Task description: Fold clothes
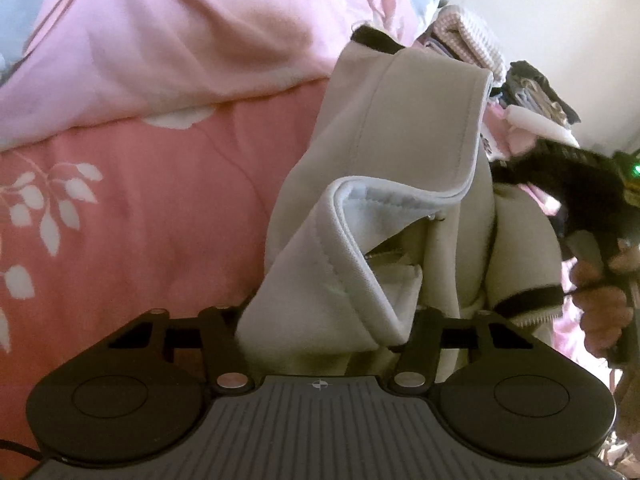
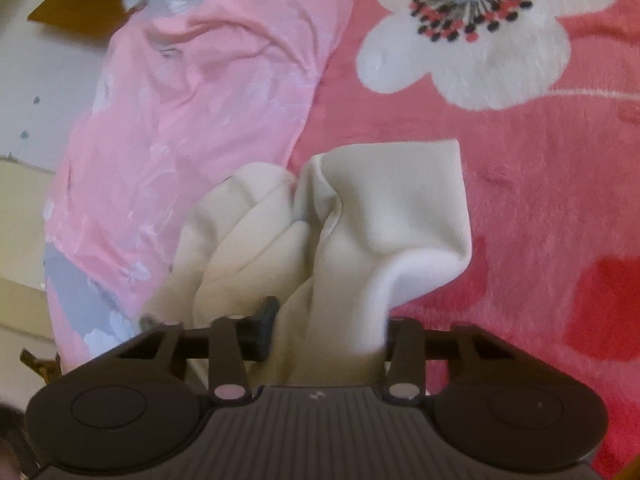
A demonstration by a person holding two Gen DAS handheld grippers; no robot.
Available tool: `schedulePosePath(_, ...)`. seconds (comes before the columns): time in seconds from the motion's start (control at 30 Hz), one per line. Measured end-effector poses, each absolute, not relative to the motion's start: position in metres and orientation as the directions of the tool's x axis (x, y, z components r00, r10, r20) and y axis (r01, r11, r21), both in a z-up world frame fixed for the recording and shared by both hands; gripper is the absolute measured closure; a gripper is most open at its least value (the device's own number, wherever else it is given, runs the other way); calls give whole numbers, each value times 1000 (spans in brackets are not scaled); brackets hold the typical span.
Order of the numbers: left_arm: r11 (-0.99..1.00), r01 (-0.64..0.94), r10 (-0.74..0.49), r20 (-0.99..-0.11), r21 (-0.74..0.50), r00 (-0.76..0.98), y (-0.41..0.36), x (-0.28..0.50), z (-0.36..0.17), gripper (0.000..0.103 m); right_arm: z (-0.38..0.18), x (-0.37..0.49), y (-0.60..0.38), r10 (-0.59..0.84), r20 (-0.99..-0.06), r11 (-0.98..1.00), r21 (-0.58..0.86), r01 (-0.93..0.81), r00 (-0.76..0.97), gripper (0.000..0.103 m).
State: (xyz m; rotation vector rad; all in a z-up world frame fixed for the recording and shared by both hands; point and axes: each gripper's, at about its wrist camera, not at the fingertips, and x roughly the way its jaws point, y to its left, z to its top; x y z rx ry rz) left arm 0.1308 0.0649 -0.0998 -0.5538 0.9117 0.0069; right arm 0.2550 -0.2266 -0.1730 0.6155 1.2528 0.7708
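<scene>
A cream garment (image 1: 400,140) with white-edged hems and a black cuff (image 1: 528,300) stands bunched up on a pink bedspread (image 1: 160,220). My left gripper (image 1: 324,328) is shut on a thick fold of it, and the cloth hides the fingertips. In the right wrist view the same cream garment (image 2: 380,208) rises in folds out of my right gripper (image 2: 328,320), which is shut on it. One dark fingertip (image 2: 269,312) shows at the left of the cloth. In the left wrist view a hand (image 1: 600,288) holds the other black gripper at the right edge.
A pale pink quilt (image 1: 160,40) lies bunched behind the garment. A pile of other clothes (image 1: 532,88) sits at the back right. In the right wrist view there is a pink blanket with a big white flower (image 2: 472,40), the quilt (image 2: 200,100) at the left, and brown cardboard (image 2: 76,4) beyond it.
</scene>
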Motion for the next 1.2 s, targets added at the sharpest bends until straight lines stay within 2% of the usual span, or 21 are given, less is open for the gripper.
schedulePosePath(0.1, 862, -226, -227, -745, -453, 627, 64, 129, -99, 51, -168, 242, -237, 794, -594, 609, 772, -183, 131, 76)
schedulePosePath(0.27, 872, -178, -253, -732, -455, 633, 58, 127, -95, 51, -162, 212, -257, 808, -573, 589, 786, -187, 134, 79)
schedulePosePath(0.43, 897, -70, -305, -726, -436, 616, 45, 138, -89, 52, -158, 179, -285, 830, -528, 555, 815, -169, 177, 80)
schedulePosePath(0.6, 915, 101, -370, -713, -390, 596, 18, 151, -80, 53, -158, 138, -319, 841, -478, 519, 844, -132, 253, 80)
schedulePosePath(0.83, 874, 335, -483, -714, -353, 507, -30, 172, -73, 53, -169, 83, -362, 845, -409, 437, 900, -3, 346, 80)
schedulePosePath(1.13, 778, 505, -587, -719, -374, 372, -81, 199, -73, 53, -200, 26, -400, 820, -310, 263, 951, 166, 480, 80)
schedulePosePath(1.2, 752, 560, -593, -726, -346, 348, -98, 201, -74, 53, -207, 12, -405, 803, -295, 223, 955, 198, 517, 80)
